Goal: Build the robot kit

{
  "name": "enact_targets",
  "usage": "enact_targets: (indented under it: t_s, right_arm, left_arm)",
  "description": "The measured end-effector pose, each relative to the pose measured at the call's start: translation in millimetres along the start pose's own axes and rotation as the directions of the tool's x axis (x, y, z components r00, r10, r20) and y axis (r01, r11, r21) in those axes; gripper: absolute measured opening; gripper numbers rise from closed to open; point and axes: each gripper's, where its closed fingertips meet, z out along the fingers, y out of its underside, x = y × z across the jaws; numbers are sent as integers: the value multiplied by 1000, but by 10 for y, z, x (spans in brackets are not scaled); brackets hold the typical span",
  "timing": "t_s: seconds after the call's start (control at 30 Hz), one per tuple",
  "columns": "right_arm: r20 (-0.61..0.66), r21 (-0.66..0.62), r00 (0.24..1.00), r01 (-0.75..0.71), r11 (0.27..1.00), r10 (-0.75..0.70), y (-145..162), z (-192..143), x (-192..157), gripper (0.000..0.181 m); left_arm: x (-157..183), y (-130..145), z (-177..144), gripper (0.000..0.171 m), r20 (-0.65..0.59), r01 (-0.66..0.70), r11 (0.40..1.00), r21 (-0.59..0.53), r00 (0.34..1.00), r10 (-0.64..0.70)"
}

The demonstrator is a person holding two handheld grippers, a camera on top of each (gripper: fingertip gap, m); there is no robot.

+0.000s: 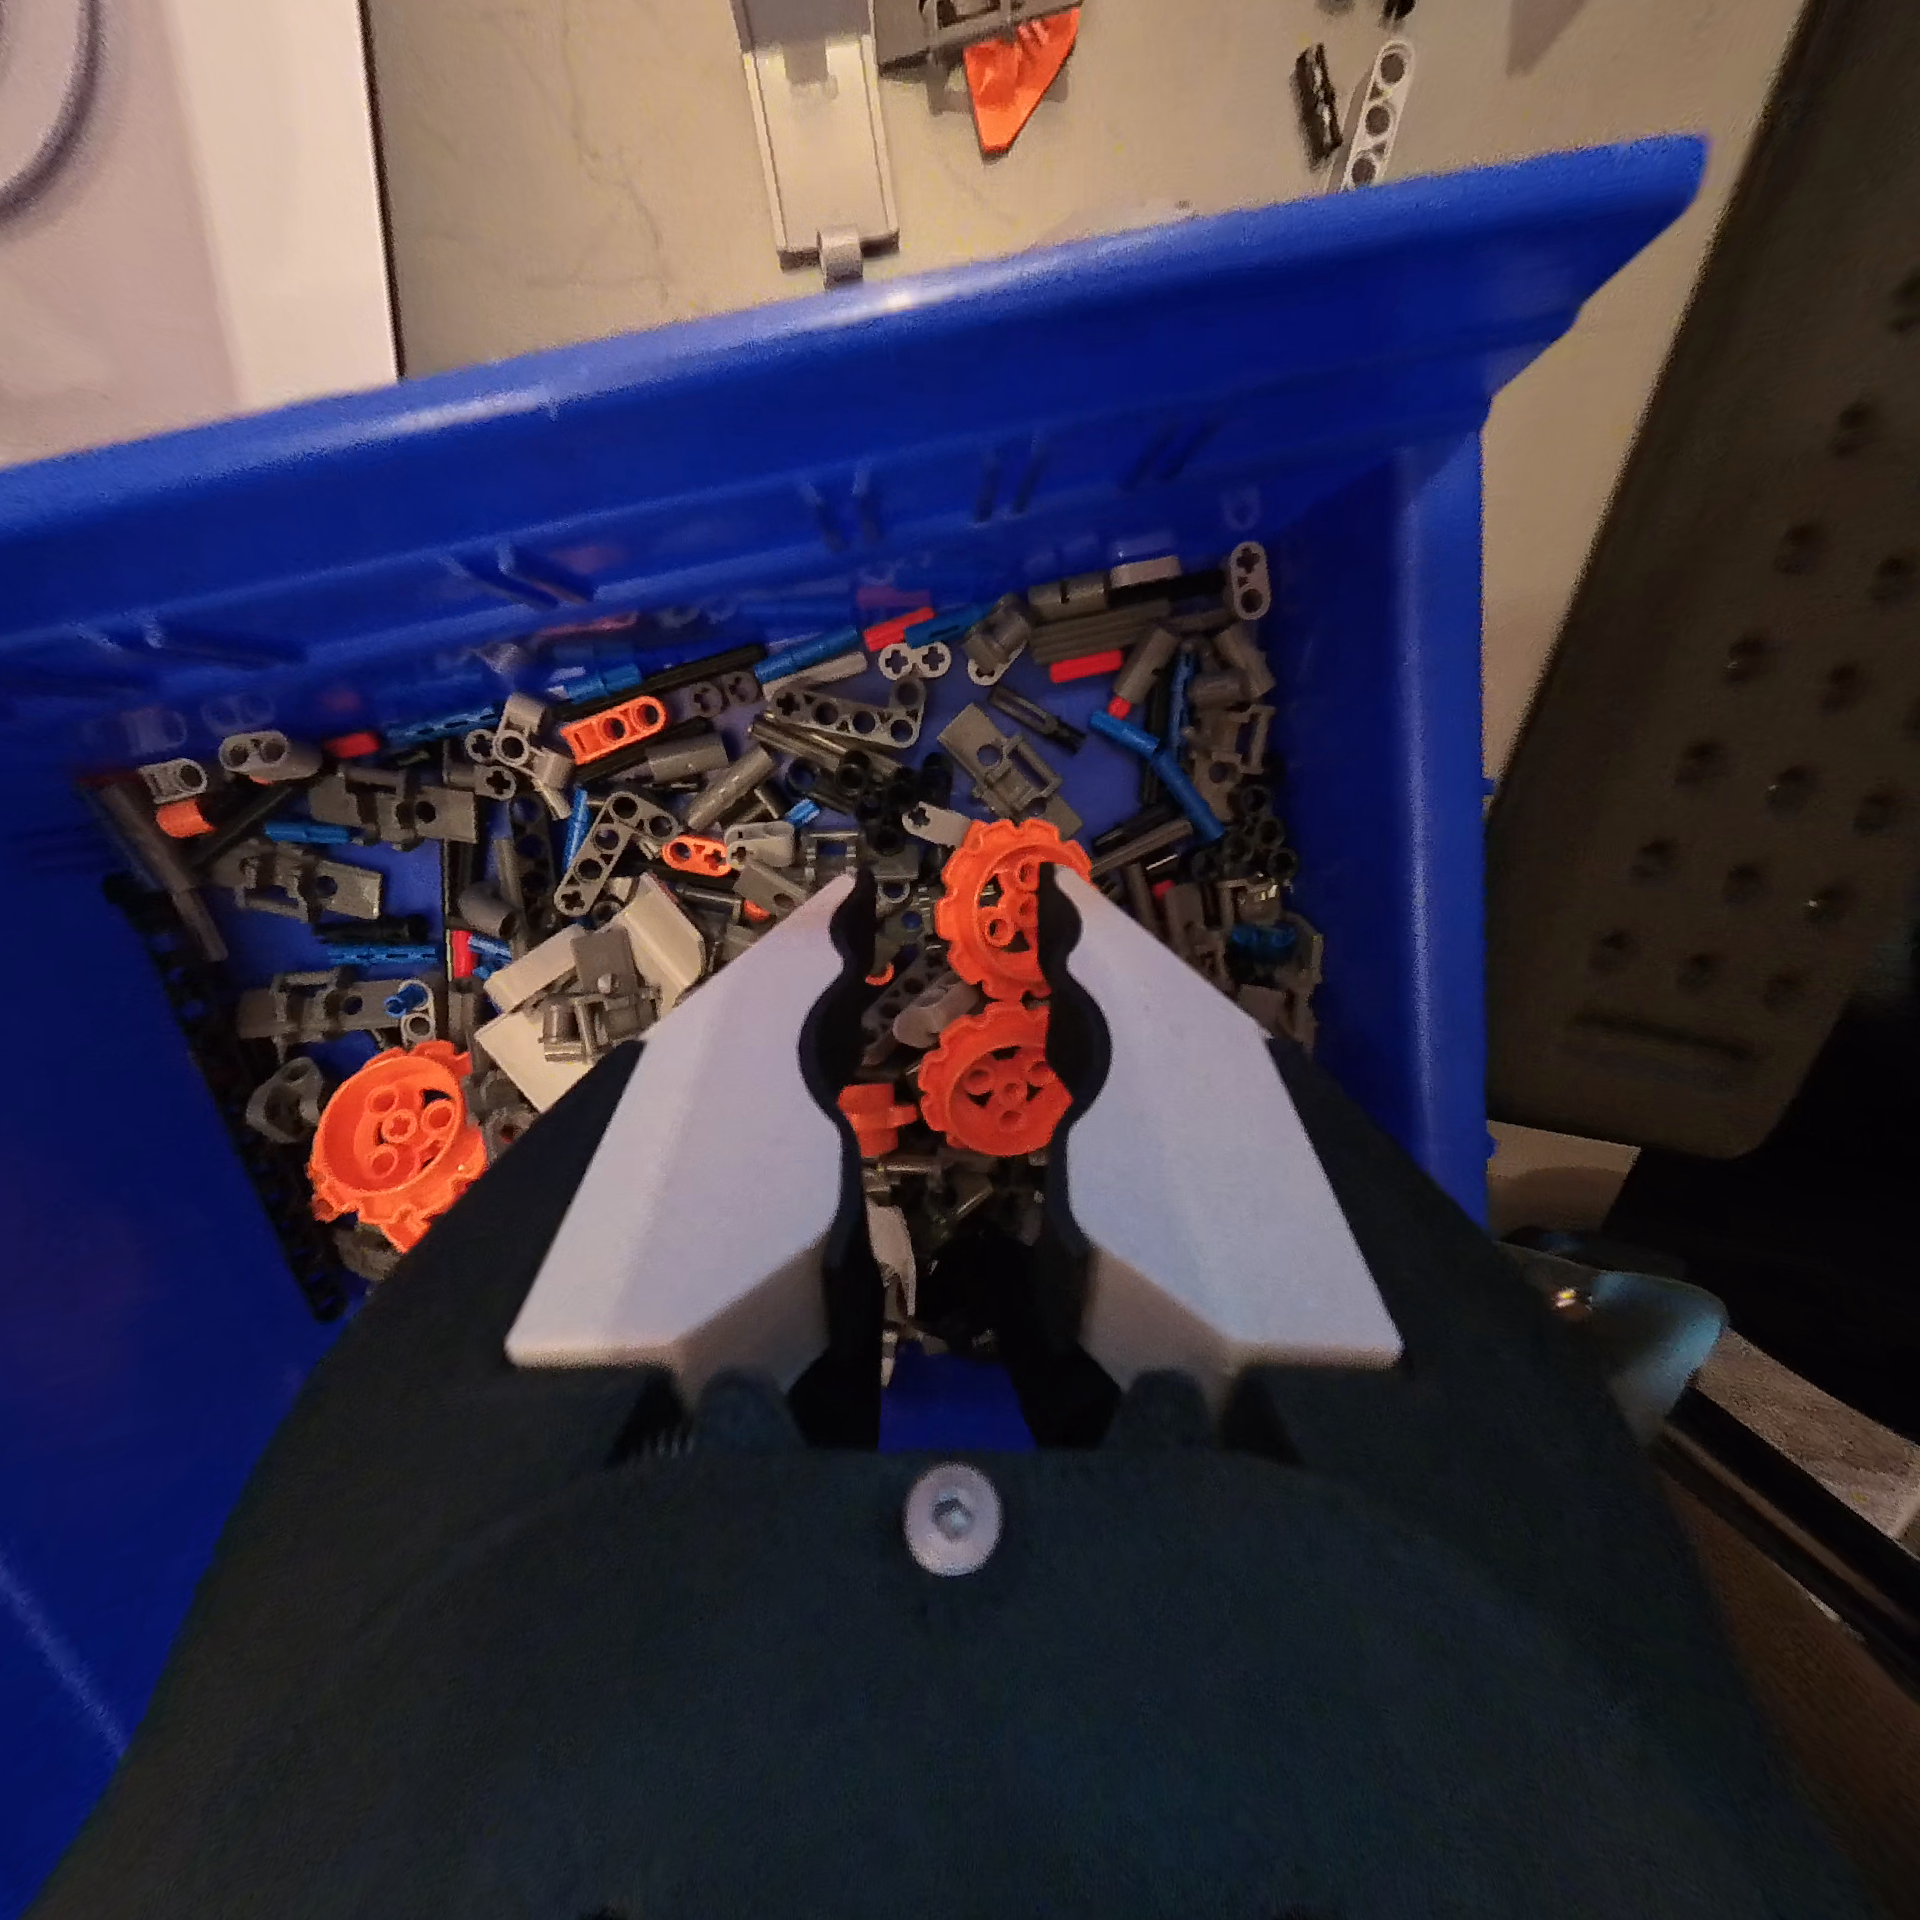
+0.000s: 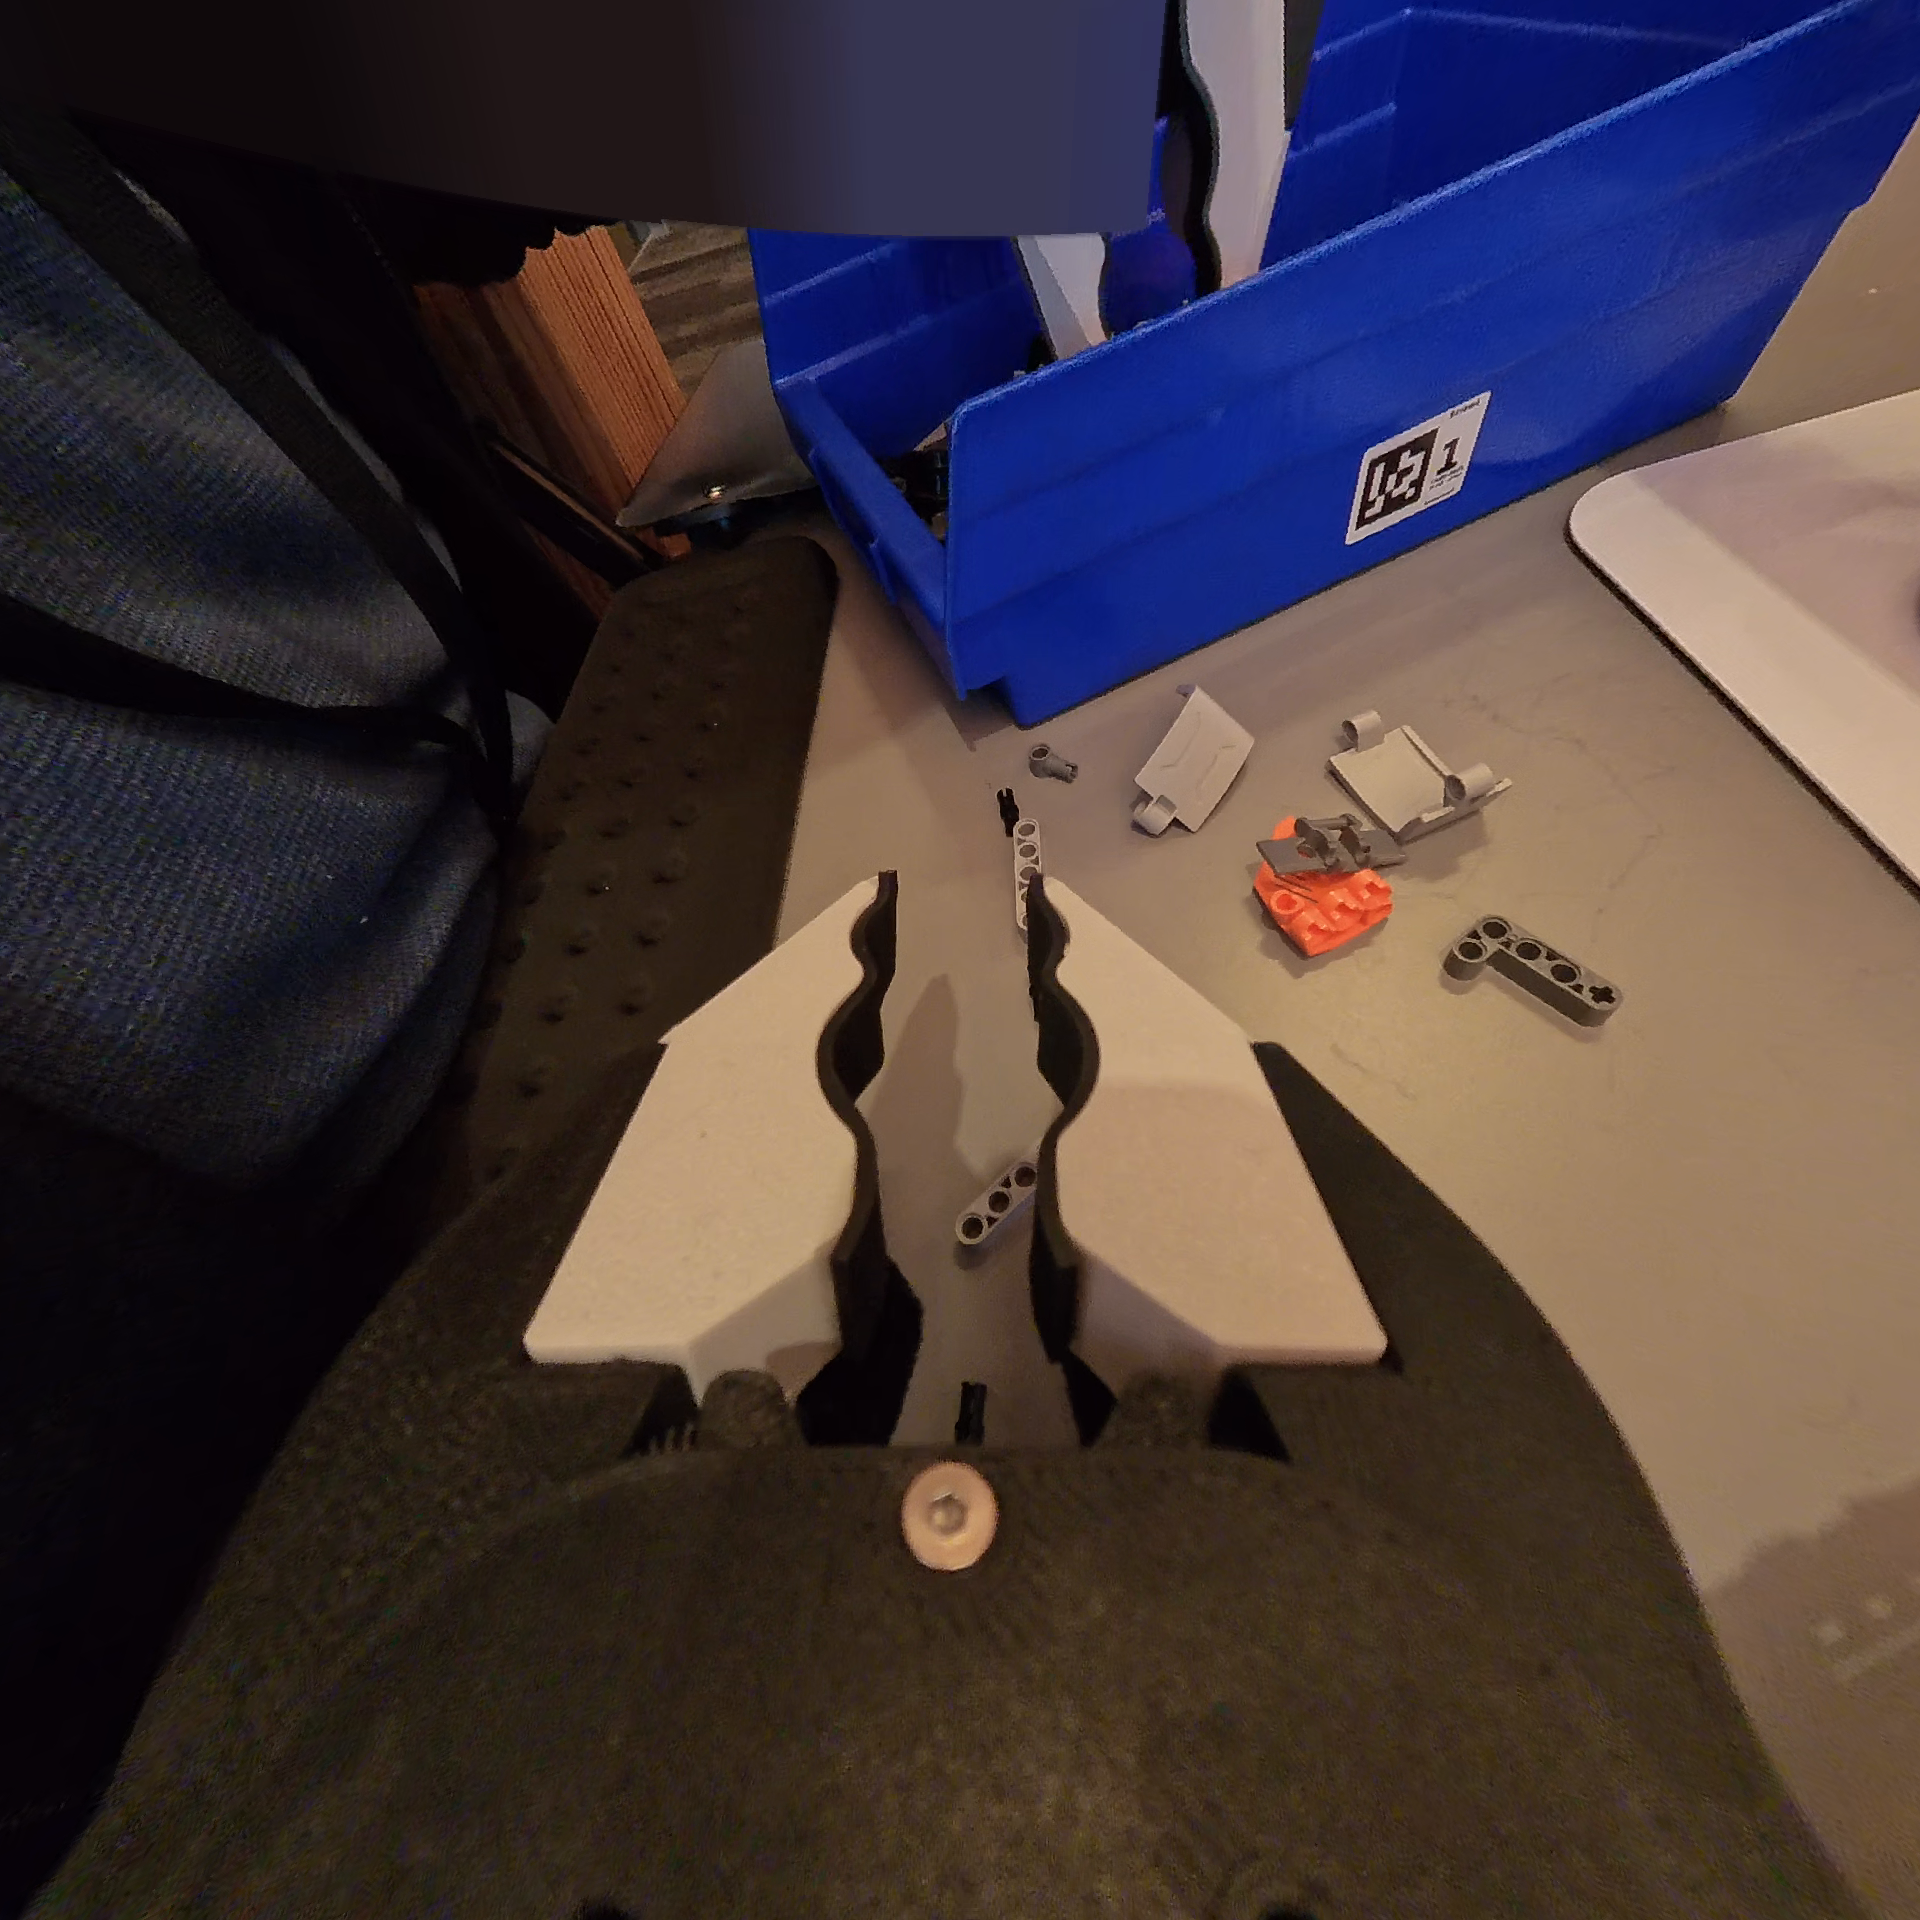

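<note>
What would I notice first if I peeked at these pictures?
Probably the big blue bin filled with small building-toy parts, where three bright orange toothed wheels stand out; one orange wheel sits right at the open left gripper tips. In the other view, the open right gripper is above a grey table with a few loose parts, among them an orange piece and a grey L-shaped beam near the bin.

Smooth matte grey tabletop (image 2: 1351, 1143), dimly and warmly lit. At nine o'clock of the right wrist view, a black perforated strip (image 2: 665, 831) lies along its edge; beyond it, at ten o'clock, blue-grey woven fabric (image 2: 208, 831). At eleven o'clock, an orange-brown ribbed wooden panel (image 2: 561, 353). At three o'clock, a white rounded-corner board (image 2: 1766, 623).
</note>
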Motion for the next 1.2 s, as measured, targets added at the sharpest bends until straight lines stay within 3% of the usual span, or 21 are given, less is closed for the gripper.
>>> enact_targets:
  t_s: [0.33,0.47,0.63,0.87,0.97,1.13,1.2]
  right_arm:
    - [-37,23,999,33,999,-32,-102,-61,-4,21]
    - [-62,36,997,44,998,-41,-161,-95,-9,21]
    - [-87,74,994,69,995,-62,-288,-169,-60,21]
    - [-182,116,982,80,990,-58,-431,-367,-33,21]
    - [-231,109,971,94,990,-67,-454,-444,-17,20]
    - [-260,52,964,62,997,-46,-345,-483,42,19]
    - [-263,-17,965,19,1000,-23,-189,-460,80,20]
  left_arm:
    - [-192,-200,-525,27,132,25,1000,13,991,-27]
    - [-366,-323,-952,1,269,50,997,60,961,-64]
    - [-370,-655,-1480,0,447,28,990,135,890,-86]
    - [-40,-1244,-1879,0,580,-22,968,251,803,-133]
    - [125,-1413,-1903,0,617,-44,948,315,769,-169]
    - [589,-1645,-1646,0,558,-88,860,502,793,-245]
    - [712,-1564,-1384,21,523,-50,857,512,810,-265]
